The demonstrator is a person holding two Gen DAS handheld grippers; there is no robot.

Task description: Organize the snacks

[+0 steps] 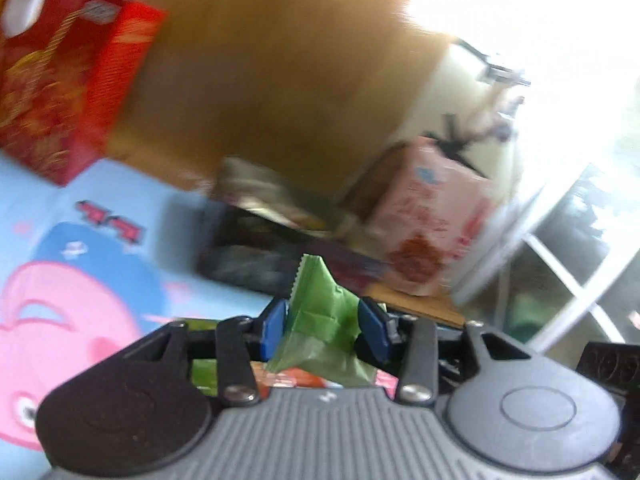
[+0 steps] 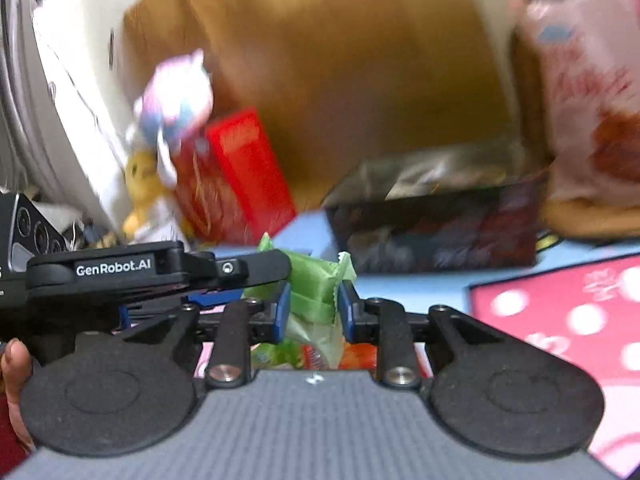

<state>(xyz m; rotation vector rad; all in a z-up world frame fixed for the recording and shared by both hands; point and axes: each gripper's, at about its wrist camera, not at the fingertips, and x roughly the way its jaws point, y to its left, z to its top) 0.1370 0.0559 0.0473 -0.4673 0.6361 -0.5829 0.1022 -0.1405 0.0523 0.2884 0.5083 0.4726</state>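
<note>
My left gripper (image 1: pixel 322 326) is shut on a green snack packet (image 1: pixel 320 312), held between its blue pads (image 1: pixel 275 330). My right gripper (image 2: pixel 313 309) is shut on another green snack packet (image 2: pixel 316 284). The left gripper (image 2: pixel 160 272) shows in the right wrist view, close beside it on the left. More snack packets (image 2: pixel 316 354), red and green, lie below the right gripper. A dark open box (image 2: pixel 440 220) sits ahead on the light blue mat; it also shows in the left wrist view (image 1: pixel 276 244). Both views are blurred.
A red box (image 2: pixel 236 176) stands at the back left, also in the left wrist view (image 1: pixel 60 84). A pink bag (image 2: pixel 580 92) stands to the right of the dark box. Plush toys (image 2: pixel 172 96) sit by the red box. A brown board (image 1: pixel 280 60) is behind. A pink dotted mat (image 2: pixel 560 320) lies right.
</note>
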